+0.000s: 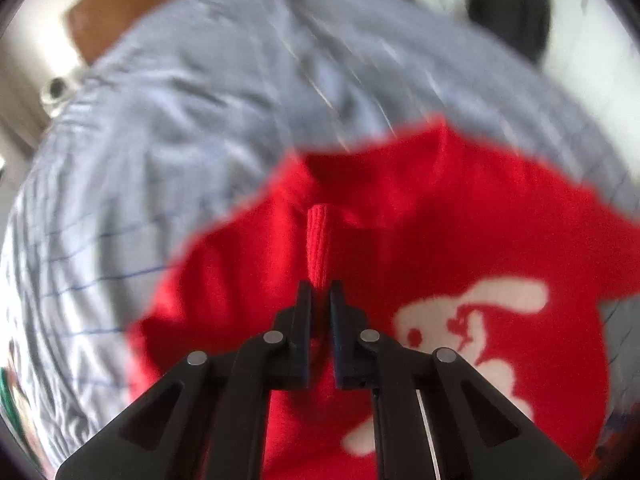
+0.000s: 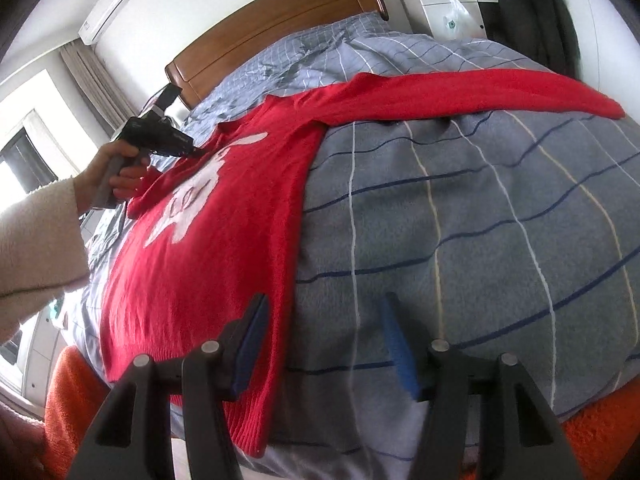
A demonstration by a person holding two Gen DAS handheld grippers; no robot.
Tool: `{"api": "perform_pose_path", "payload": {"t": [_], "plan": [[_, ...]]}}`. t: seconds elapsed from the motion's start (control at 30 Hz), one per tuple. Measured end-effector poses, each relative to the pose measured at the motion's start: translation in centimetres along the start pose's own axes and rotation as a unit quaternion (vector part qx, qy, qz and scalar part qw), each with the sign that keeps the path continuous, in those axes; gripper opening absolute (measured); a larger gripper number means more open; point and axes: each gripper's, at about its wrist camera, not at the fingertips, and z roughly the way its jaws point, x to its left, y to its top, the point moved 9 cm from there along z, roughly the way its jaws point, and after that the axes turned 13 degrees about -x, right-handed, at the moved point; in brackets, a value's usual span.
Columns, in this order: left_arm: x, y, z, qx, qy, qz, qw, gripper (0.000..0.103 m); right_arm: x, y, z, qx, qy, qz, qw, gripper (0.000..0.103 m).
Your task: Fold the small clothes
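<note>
The red sweater point(image 2: 224, 240) lay spread front-up on the bed, its white figure point(image 2: 188, 204) showing on the chest and one long sleeve point(image 2: 460, 88) stretched out flat toward the far side. It looked like a soft, fairly thick knit: light enough to lift by one edge, limp, likely to sag and drag rather than hold a crease, and not slippery against the fuzzy blanket. Ribbed parts such as the cuff and the hem point(image 2: 248, 436) seemed the firmest places to take hold, since they bunch less than the body.

The left tool point(image 1: 320, 286) was pinched on a narrow ribbed strip of the sweater, probably the other sleeve's cuff point(image 1: 318, 244), held up over the chest; that view was blurred, so the exact part is a guess. From the right wrist view the left tool point(image 2: 196, 151) sat low over the upper chest, gripped by the person's hand point(image 2: 108, 176).

The right tool point(image 2: 324, 312) hung with its fingers spread wide and nothing between them, just above the sweater's side edge near the hem.

Under everything lay a grey checked blanket point(image 2: 480, 220), with a wooden headboard point(image 2: 272, 28) behind it.
</note>
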Motion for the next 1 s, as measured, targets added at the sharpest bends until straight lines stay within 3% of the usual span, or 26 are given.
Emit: {"api": "perform_pose_path", "payload": {"t": [0.07,0.13,0.27,0.33,0.4,0.5,0.57,0.63,0.73,0.87,0.97,1.0], "plan": [[4.5,0.7,-4.1,-0.045,0.011,-0.078,0.9959,0.007,0.1,0.0,-0.1,-0.002,0.001,-0.001,1.000,0.057],[10.0,-0.1,-8.1,-0.078,0.041,-0.155,0.9840,0.007,0.1,0.0,-0.2,-0.003,0.002,-0.001,1.000,0.057],[23.2,-6.4,-15.1,-0.108,0.163,-0.284,0.9388,0.007,0.2,0.1,-0.3,-0.006,0.005,-0.001,1.000,0.057],[28.7,-12.0,-17.1,-0.092,0.239,-0.331,0.9084,0.008,0.3,0.0,-0.2,-0.006,0.006,-0.006,1.000,0.057],[32.1,-17.5,-17.4,-0.062,0.273,-0.366,0.8875,0.017,0.5,-0.1,-0.2,-0.005,0.005,-0.012,1.000,0.057],[34.3,-23.9,-17.2,-0.022,0.300,-0.395,0.8683,0.042,0.8,-0.3,-0.1,-0.004,0.001,-0.023,1.000,0.057],[35.5,-27.4,-18.0,-0.019,0.302,-0.424,0.8535,0.053,0.9,-0.4,-0.2,-0.003,-0.002,-0.030,1.000,0.057],[36.4,-29.2,-18.4,-0.031,0.291,-0.456,0.8405,0.057,1.0,-0.5,-0.2,-0.002,-0.006,-0.037,0.999,0.057],[37.0,-29.6,-18.3,-0.046,0.264,-0.477,0.8370,0.063,1.2,-0.6,-0.1,-0.001,-0.015,-0.048,0.999,0.057],[37.0,-28.1,-16.4,-0.062,0.222,-0.470,0.8521,0.084,1.4,-0.8,0.3,0.000,-0.029,-0.066,0.997,0.057],[36.2,-26.9,-14.1,-0.047,0.196,-0.448,0.8708,0.083,1.6,-1.0,0.4,0.001,-0.038,-0.080,0.996,0.057],[35.5,-26.5,-13.0,-0.032,0.195,-0.433,0.8794,0.062,1.6,-1.0,0.5,0.001,-0.040,-0.083,0.996,0.057]]}}
